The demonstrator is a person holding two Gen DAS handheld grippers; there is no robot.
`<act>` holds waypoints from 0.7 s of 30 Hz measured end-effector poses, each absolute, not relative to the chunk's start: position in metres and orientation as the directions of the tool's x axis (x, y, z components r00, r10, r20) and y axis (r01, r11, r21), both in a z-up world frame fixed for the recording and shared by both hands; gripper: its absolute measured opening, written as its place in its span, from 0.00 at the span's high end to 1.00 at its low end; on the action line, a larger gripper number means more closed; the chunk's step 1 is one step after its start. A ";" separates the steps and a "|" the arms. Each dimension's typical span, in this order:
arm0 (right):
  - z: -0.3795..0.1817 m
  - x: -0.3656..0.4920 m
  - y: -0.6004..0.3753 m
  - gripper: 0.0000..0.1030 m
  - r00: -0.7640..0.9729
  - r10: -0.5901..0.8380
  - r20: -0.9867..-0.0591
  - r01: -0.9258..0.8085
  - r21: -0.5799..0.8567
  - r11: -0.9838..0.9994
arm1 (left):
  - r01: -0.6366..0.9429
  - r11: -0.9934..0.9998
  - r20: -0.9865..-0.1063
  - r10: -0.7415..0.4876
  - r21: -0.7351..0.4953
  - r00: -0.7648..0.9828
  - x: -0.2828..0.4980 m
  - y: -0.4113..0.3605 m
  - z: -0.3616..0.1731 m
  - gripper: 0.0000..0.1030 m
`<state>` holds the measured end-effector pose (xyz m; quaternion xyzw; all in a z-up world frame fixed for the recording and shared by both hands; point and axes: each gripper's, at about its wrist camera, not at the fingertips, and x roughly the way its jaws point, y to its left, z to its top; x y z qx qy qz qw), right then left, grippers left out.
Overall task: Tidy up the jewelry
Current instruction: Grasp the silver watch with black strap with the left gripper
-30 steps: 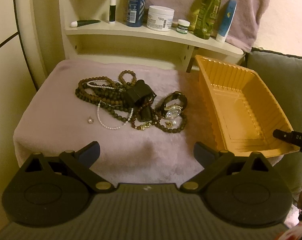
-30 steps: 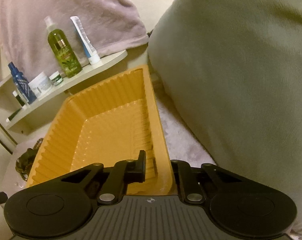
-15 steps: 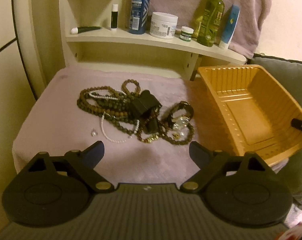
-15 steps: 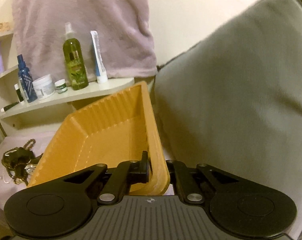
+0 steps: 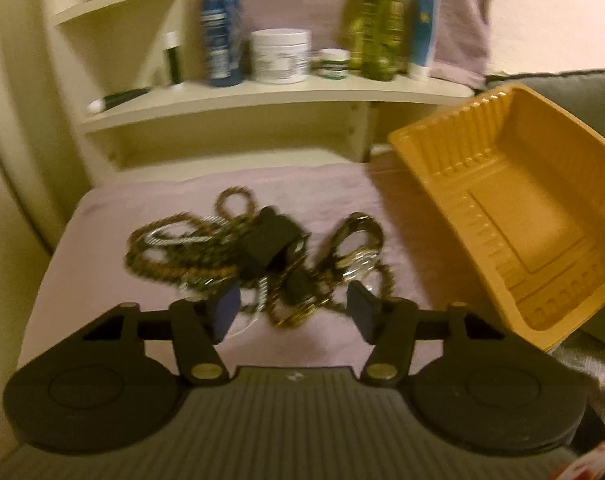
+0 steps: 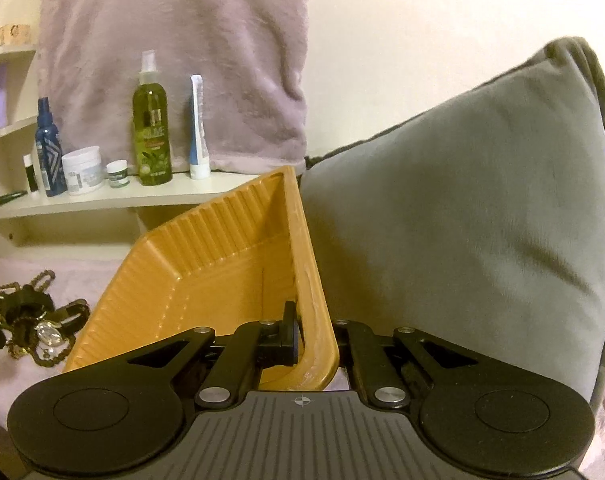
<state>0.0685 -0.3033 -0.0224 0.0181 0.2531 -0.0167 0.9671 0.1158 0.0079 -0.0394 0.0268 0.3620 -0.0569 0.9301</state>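
Surface: pale pink plush cloth [image 5: 102, 280].
Jewelry: tangled heap of brown bead strands, pearls and watch [image 5: 258, 256], frame centre.
Left gripper [image 5: 290, 308]: spread beside heap.
Right gripper [image 6: 314, 340]: pinching ribbed orange plastic tray [image 6: 222, 264] rim.

1. Orange-yellow tray [image 5: 502, 216], its walls ribbed.
2. Brown beaded jewelry [image 5: 190, 256], with gold and silver glints.
3. Pale lilac cloth [image 5: 102, 280] underneath.
4. Grey cushion [image 6: 462, 240].
5. Green bottle [image 6: 152, 136], blue bottle [image 5: 220, 40], white jar [image 5: 280, 56] on the cream shelf [image 5: 262, 98].

Dim warm yellowish light; left wrist view motion-blurred throughout, right wrist view sharper; fisheye bending, dark vignette at corners.
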 end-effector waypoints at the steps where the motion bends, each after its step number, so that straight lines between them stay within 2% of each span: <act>1: -0.022 0.069 -0.304 0.95 0.870 -0.023 -0.492 0.041 0.027 0.999 | 0.149 0.989 -0.672 -0.103 0.011 0.734 0.118 0.004 -0.040 0.52; 5: -0.021 0.070 -0.303 0.95 0.870 -0.024 -0.492 0.042 0.026 0.999 | 0.202 0.978 -0.659 -0.125 0.041 0.741 0.129 -0.011 -0.044 0.61; 10: -0.022 0.072 -0.305 0.95 0.865 -0.019 -0.501 0.042 0.034 0.999 | 0.272 0.959 -0.660 -0.151 0.083 0.735 0.141 -0.027 -0.054 0.62; 19: -0.024 0.076 -0.305 0.95 0.858 -0.017 -0.513 0.044 0.040 0.998 | 0.282 0.952 -0.692 -0.125 0.118 0.711 0.163 -0.039 -0.074 0.62; 21: -0.024 0.076 -0.306 0.95 0.858 -0.015 -0.513 0.043 0.042 0.998 | 0.273 0.954 -0.692 -0.116 0.122 0.713 0.165 -0.041 -0.075 0.68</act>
